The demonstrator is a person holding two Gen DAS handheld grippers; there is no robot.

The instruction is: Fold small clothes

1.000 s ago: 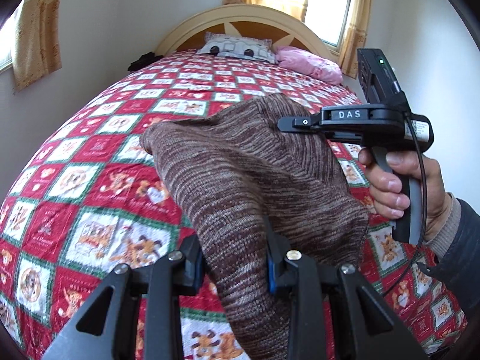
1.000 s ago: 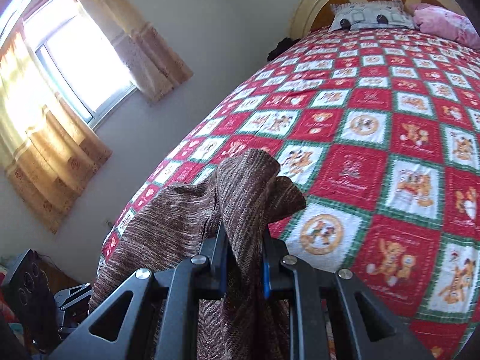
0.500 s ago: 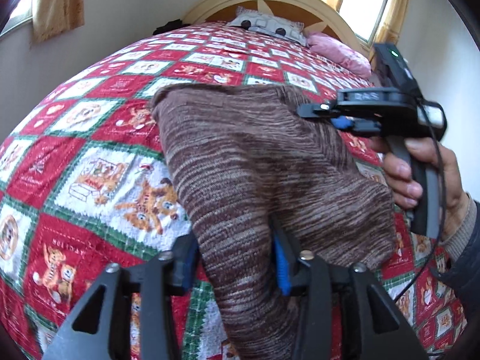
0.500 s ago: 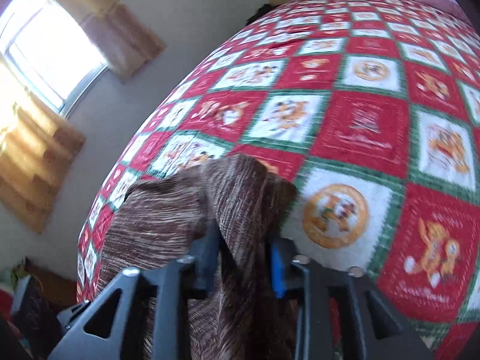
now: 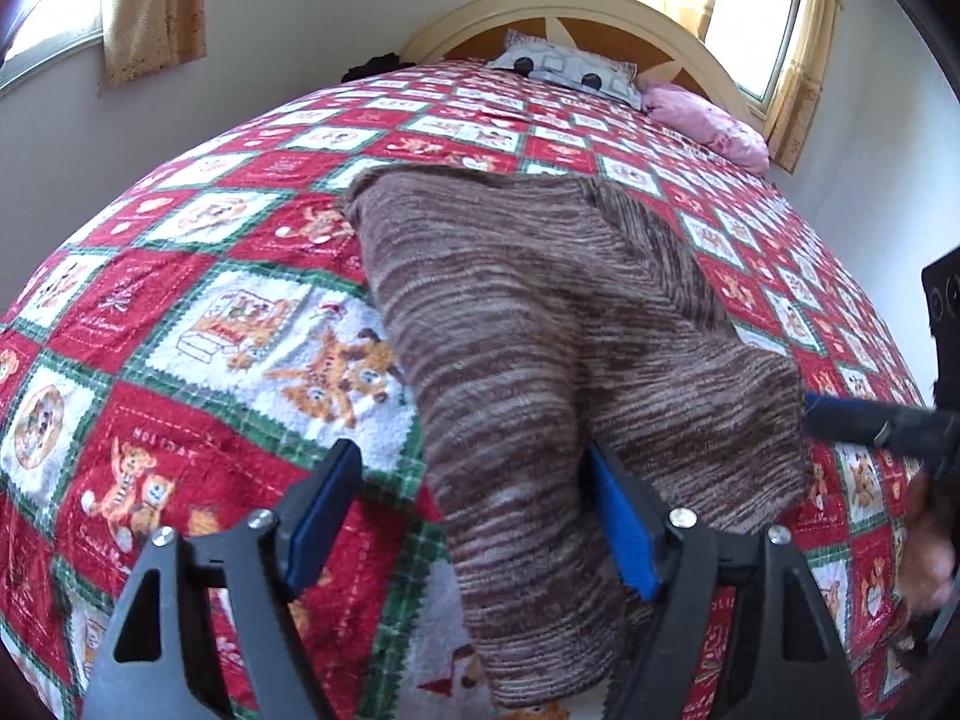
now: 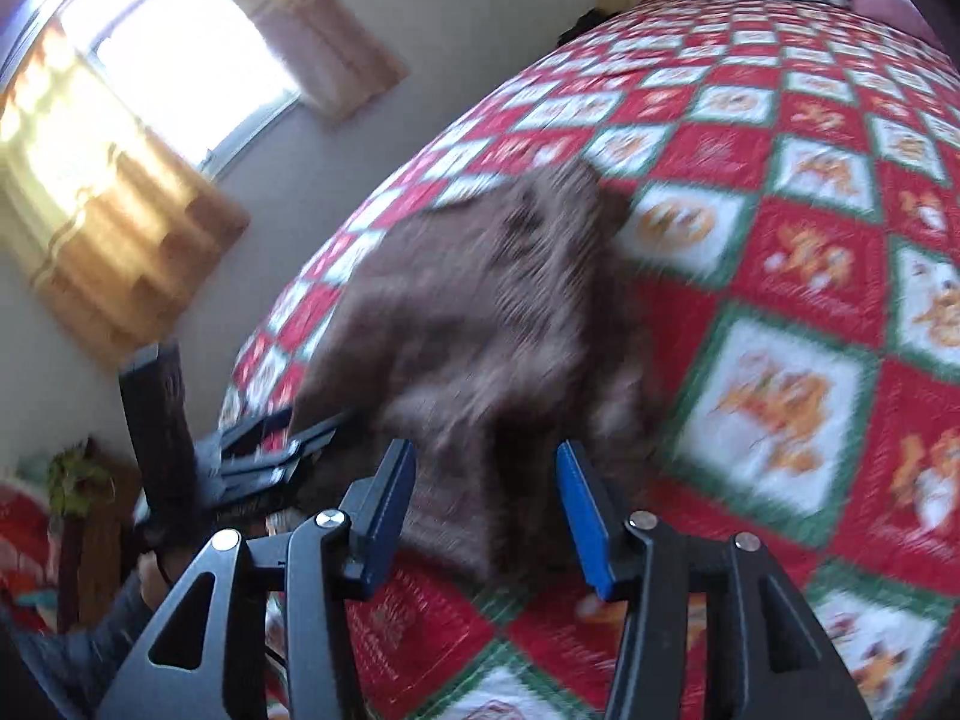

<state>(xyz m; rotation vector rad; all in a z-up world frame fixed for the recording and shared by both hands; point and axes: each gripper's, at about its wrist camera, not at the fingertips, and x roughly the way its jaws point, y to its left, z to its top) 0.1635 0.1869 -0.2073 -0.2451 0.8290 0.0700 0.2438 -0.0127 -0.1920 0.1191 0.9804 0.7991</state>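
Brown-and-cream striped knitted garment [image 5: 558,324] lying spread on the red, white and green patchwork bedspread [image 5: 198,324] of a bed, its length running from the near edge toward the cream arched headboard [image 5: 576,12]; a diagonal fold or seam crosses its far right part, and the near end trails toward the foot of the bed. The knit appears soft, light and limp: judged from its drape, it will sag and stretch wherever unsupported, cling somewhat to the terry-like bedspread, and is in no way fragile. Sound holds would be the two corners of one edge, pinched through both layers so that the cloth lifts as a flat sheet and does not bunch. Left gripper [image 5: 474,516]: pitched downward toward the bed, jaws spread wide and just been opening; the near strip of the garment lies between the blue pads [image 5: 624,534], against the right-hand pad but not pressed by the pair. Right gripper [image 6: 483,498]: likewise angled down, its view blurred by motion, jaws parted and just been opening; a fold of the garment sits in the gap with neither pad clamping it. In the left view the right gripper enters at the right margin beside the garment's edge, with part of the person's hand [image 5: 930,546] below it. The garment therefore rests on the bed alone, released by both tools.
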